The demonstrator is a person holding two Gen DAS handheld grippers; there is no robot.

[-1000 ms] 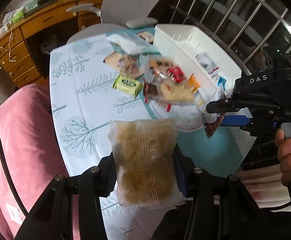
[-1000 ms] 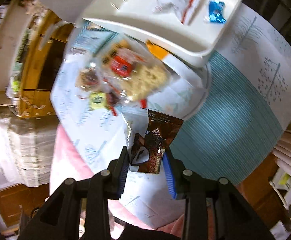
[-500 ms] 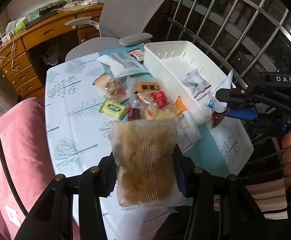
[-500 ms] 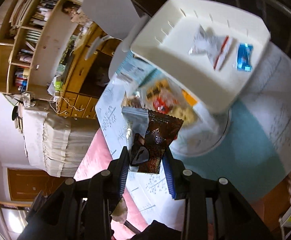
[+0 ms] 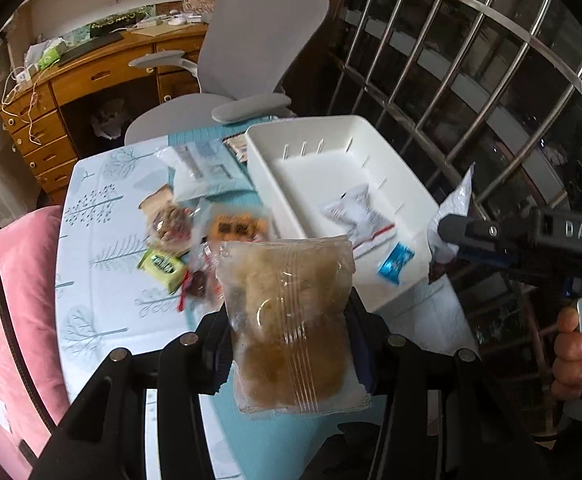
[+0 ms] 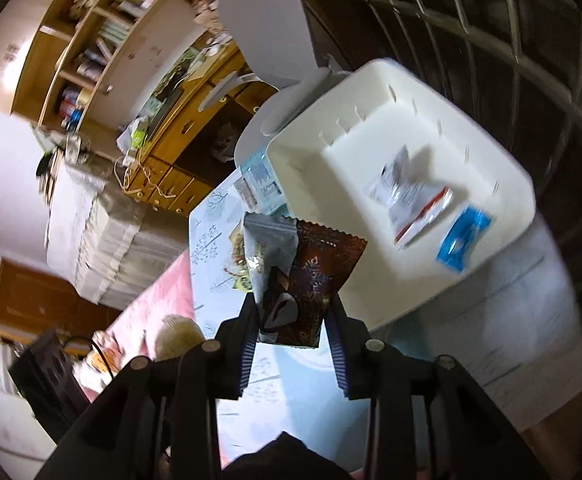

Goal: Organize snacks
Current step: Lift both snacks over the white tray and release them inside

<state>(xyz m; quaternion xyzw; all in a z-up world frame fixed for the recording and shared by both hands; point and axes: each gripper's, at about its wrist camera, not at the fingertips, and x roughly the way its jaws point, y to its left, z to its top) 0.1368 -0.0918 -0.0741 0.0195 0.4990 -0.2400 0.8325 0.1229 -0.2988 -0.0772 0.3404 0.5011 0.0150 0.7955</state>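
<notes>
1. Bin [image 5: 401, 184] ahead of both claws, above table [image 5: 103, 240]; an early release drops packets short.
2. Left claw [image 5: 287, 344] pinches clear pastry pack [image 5: 287, 320], partly closed; slick film could slip.
3. Right claw [image 6: 293, 320] grips brown packet [image 6: 311, 276] low; may tilt free.

Left gripper [image 5: 287, 344] clamped, right gripper [image 6: 293, 332] clamped, raised

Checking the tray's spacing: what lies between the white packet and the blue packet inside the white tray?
Bare tray floor. In the right wrist view the white packet and blue packet lie apart in the white tray with nothing between them.
</notes>
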